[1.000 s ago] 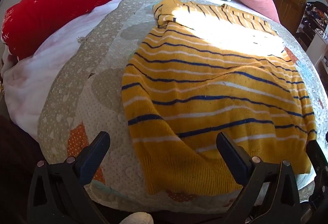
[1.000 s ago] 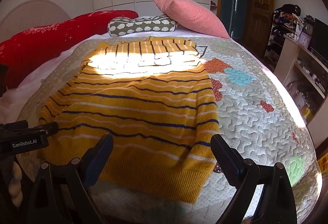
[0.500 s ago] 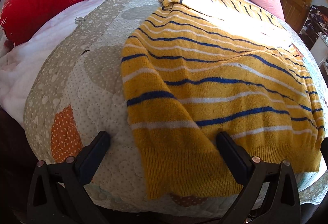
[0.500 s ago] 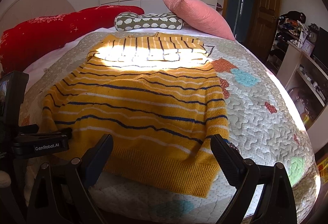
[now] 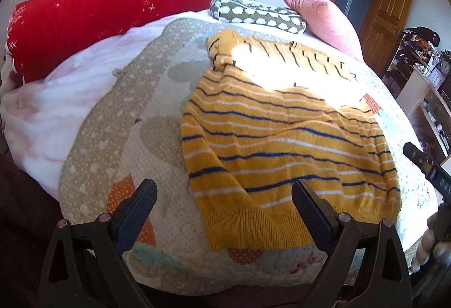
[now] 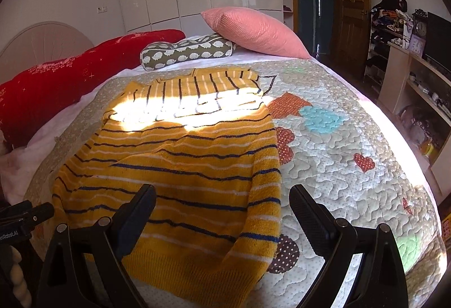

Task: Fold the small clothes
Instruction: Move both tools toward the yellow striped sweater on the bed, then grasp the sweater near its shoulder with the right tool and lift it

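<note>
L tongs (image 5: 222, 200), R tongs (image 6: 222, 206) tilted down over sweater (image 5: 282, 144) hem; both wide, just narrowing, holding nothing.

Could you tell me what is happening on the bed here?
A person holds a gripper in each hand over a yellow striped sweater spread on the quilt. The sleeves are already folded across the top, by the pillows. The left gripper sits near the hem's left corner, the right gripper near its right corner. Both are open, their jaws just narrowing a little, and neither has taken hold of the cloth yet.
</note>
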`<state>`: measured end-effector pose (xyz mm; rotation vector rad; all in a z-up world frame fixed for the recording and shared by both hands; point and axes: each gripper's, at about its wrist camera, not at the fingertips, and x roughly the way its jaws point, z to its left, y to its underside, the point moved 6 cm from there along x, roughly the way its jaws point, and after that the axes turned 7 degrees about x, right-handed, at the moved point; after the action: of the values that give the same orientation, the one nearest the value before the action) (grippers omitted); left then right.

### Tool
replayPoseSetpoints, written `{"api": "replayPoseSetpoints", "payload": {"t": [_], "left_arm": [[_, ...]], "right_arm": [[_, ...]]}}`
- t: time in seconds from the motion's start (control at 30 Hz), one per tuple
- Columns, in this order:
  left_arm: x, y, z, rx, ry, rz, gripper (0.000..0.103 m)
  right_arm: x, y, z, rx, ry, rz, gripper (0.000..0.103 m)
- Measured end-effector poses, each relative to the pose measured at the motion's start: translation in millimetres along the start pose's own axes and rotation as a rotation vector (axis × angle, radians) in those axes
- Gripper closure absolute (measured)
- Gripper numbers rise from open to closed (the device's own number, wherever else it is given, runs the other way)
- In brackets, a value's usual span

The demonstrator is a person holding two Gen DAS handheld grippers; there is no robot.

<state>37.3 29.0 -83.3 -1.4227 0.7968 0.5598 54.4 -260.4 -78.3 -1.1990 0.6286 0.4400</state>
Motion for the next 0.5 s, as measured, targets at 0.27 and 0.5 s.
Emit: {"api": "replayPoseSetpoints", "payload": {"t": [0.27,0.5], "left_arm": [[-7,-14,2,-0.031,0.053,-0.016,0.007],[-4,-13,0,0.002,0.036,-0.027,0.007]], "right_arm": [[89,-103,-35,0.333,-0.292,0.147,0.037],[188,-128,-35,0.57,-0.365,0.271,0.037]]}}
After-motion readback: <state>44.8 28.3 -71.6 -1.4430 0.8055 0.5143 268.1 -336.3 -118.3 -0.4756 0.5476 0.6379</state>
